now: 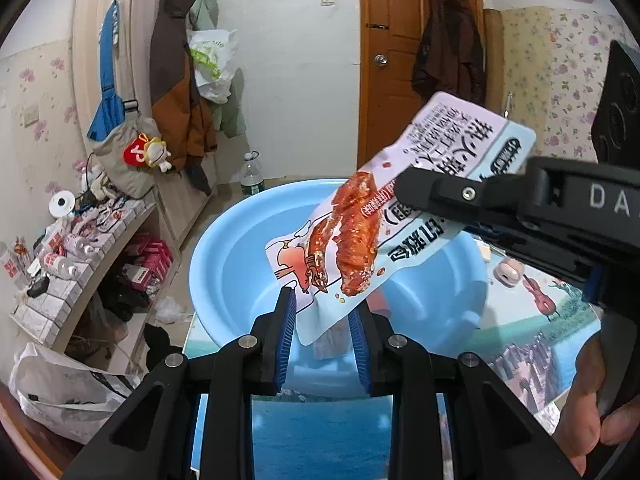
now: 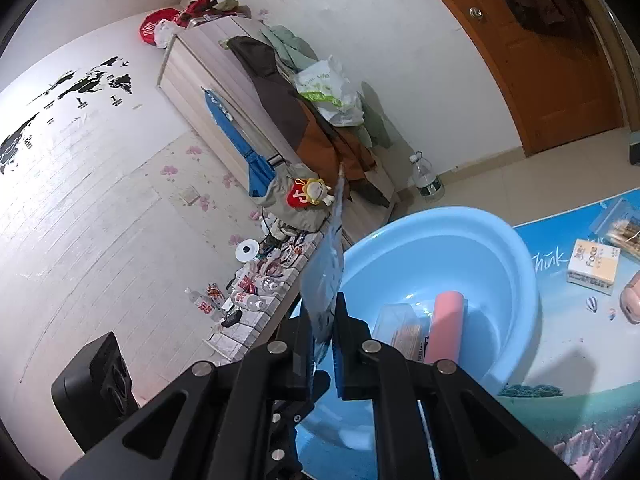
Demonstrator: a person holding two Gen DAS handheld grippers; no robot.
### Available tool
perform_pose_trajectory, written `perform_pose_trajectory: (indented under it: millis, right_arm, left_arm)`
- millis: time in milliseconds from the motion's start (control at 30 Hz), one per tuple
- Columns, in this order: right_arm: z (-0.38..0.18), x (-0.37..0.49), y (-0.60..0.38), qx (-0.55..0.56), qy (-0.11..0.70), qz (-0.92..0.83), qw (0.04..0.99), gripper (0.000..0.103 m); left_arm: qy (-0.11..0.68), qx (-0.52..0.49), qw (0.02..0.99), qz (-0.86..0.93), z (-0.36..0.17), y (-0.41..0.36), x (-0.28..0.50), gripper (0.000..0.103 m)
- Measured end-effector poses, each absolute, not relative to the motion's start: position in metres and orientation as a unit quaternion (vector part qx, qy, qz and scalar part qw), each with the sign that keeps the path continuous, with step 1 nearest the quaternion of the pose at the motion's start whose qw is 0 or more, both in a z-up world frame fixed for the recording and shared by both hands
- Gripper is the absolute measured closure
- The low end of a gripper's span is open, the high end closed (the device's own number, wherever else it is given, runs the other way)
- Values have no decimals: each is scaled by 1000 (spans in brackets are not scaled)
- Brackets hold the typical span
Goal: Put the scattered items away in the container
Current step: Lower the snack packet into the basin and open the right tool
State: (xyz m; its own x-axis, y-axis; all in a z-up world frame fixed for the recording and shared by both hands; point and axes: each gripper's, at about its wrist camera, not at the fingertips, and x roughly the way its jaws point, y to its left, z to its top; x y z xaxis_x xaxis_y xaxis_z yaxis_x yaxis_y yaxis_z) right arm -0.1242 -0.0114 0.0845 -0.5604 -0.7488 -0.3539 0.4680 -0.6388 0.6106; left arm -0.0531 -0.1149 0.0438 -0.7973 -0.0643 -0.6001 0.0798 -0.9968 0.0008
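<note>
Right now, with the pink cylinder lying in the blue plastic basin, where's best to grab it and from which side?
Grip the pink cylinder across its middle, coming from above. It leans on the blue plastic basin's sloping wall beside a clear box, so its ends are crowded; its narrow round body suits the fingers.

Basin (image 2: 516, 264) on table mat (image 2: 560, 364), near its edge. In basin: tube (image 2: 446, 326) w/ clear box (image 2: 394, 320) just left. Snack packet (image 1: 400, 216) above basin. Tissue pack (image 2: 594, 266) right of basin. Water bottle (image 2: 426, 178) on floor behind basin.
</note>
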Motion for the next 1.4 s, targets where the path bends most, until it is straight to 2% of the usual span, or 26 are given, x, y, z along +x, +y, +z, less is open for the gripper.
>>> perform_pose_trajectory:
  millis: [533, 733, 833, 900, 1000, 1100, 1267, 1400]
  right_arm:
    - [47, -159, -28, 344, -240, -837, 352, 93]
    - [42, -160, -22, 346, -242, -839, 343, 92]
    - [39, -161, -19, 349, -244, -839, 338, 92]
    - [38, -162, -18, 353, -245, -838, 337, 92]
    - [36, -162, -17, 356, -246, -837, 334, 92]
    - [37, -162, -19, 357, -246, -838, 332, 92]
    - [37, -163, -17, 359, -240, -840, 327, 84]
    - [39, -159, -15, 353, -228, -847, 325, 80]
  left_arm:
    - [24, 338, 50, -939, 21, -132, -72, 75]
    - [24, 337, 50, -940, 20, -130, -73, 71]
    - [24, 336, 51, -940, 20, -130, -73, 66]
    - [24, 334, 52, -941, 21, -130, -73, 59]
    - [23, 329, 55, -942, 23, -128, -71, 53]
    - [23, 328, 57, -943, 23, -127, -70, 51]
    - [24, 319, 67, -945, 27, -128, -66, 39]
    - [28, 311, 74, -947, 32, -132, -63, 37]
